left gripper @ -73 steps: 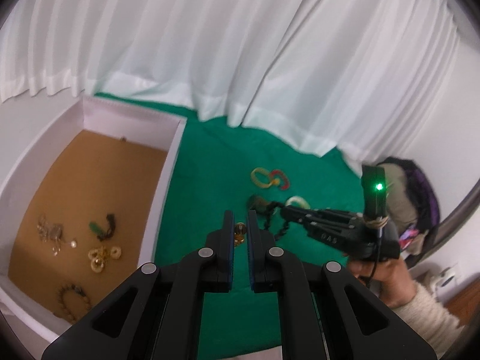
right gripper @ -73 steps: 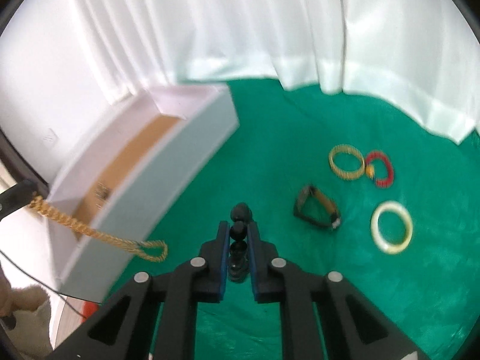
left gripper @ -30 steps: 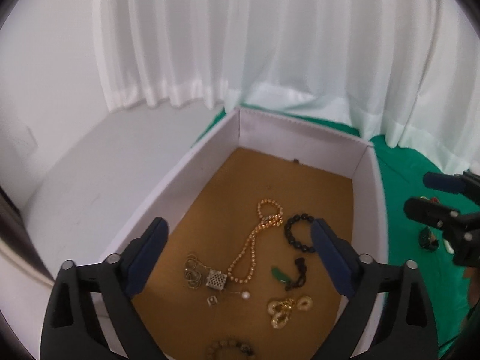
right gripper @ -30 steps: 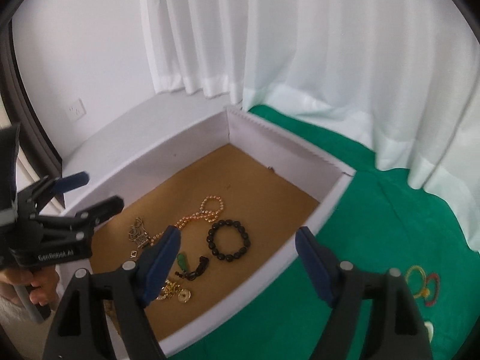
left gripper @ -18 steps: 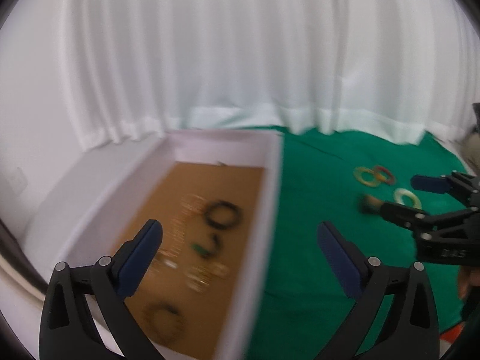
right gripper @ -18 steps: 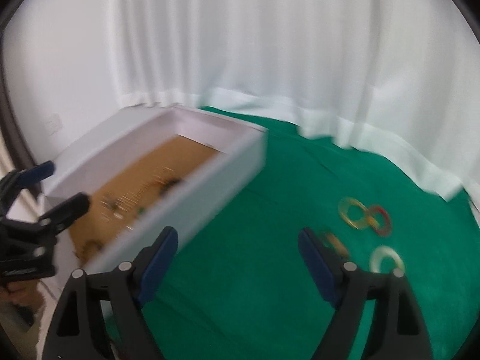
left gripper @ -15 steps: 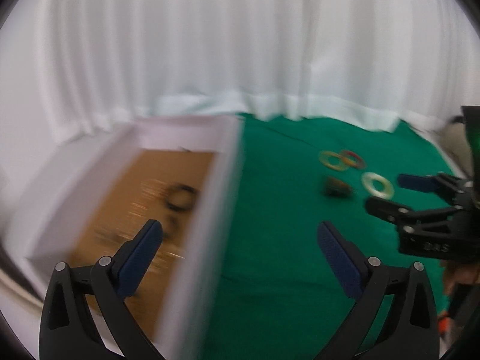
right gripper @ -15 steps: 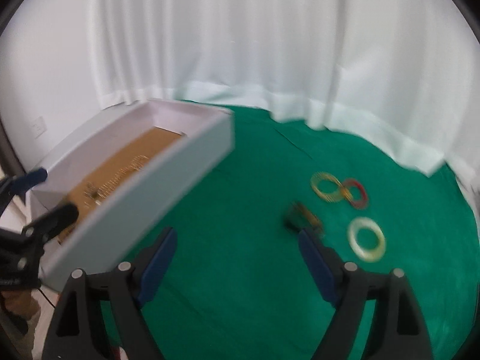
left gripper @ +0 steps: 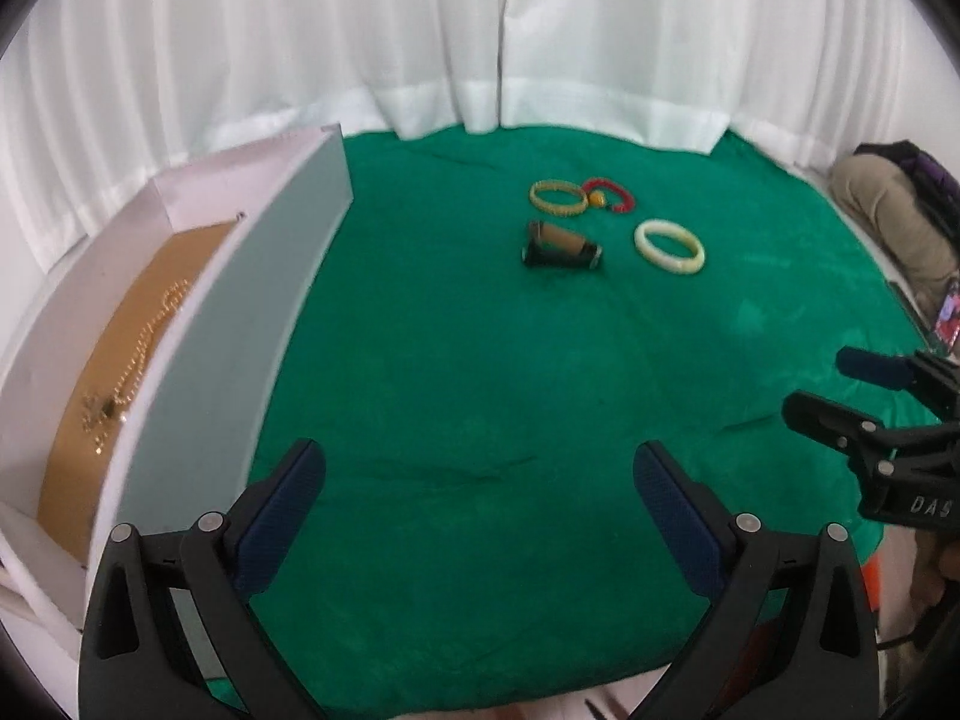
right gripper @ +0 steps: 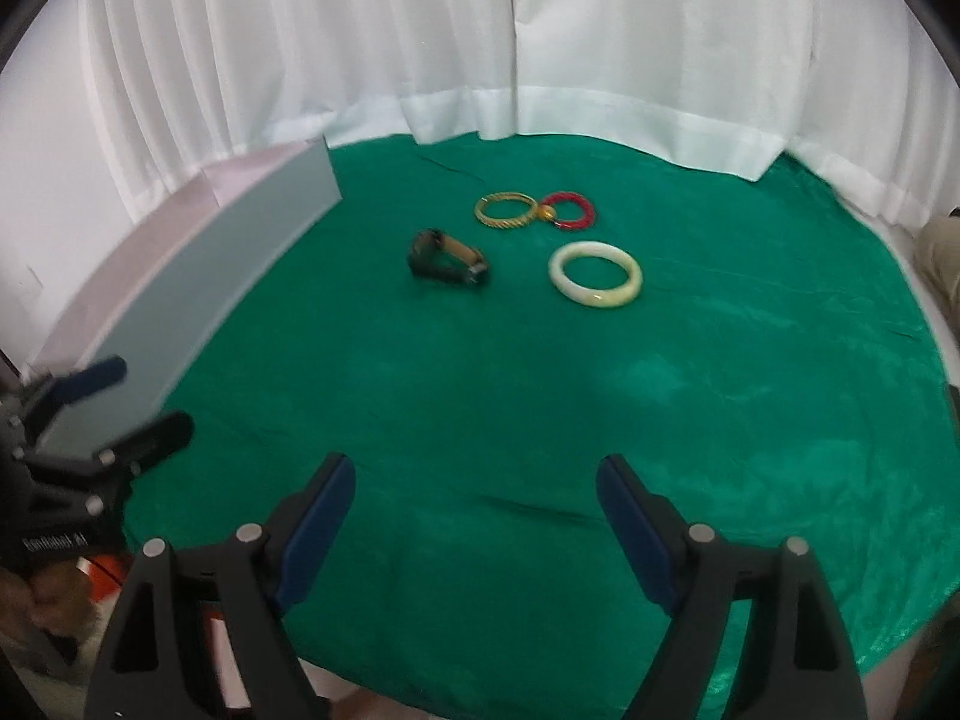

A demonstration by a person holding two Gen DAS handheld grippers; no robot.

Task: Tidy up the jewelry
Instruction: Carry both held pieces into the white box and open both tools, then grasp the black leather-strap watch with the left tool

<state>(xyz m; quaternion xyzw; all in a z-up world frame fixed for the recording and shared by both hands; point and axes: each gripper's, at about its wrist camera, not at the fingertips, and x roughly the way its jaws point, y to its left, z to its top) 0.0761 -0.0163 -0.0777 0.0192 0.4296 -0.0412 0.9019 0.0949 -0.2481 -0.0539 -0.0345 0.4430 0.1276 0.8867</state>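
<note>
Green cloth on the table (left gripper: 480, 396), four pieces left: watch (right gripper: 447, 261), white bangle (right gripper: 595, 273), gold and red bracelets, all straight ahead, well beyond both wide-open, empty grippers; right gripper (right gripper: 474, 516) looks slightly nearer than the left (left gripper: 480, 498).

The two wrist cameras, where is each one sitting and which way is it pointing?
Left wrist: rides the left tool, looking across the green cloth at the bangles; box at left, right tool at the right edge.
Right wrist: rides the right tool, facing the same way; left tool and holding hand at lower left.
Shared: white bangle, dark bracelet, box, curtain.
</note>
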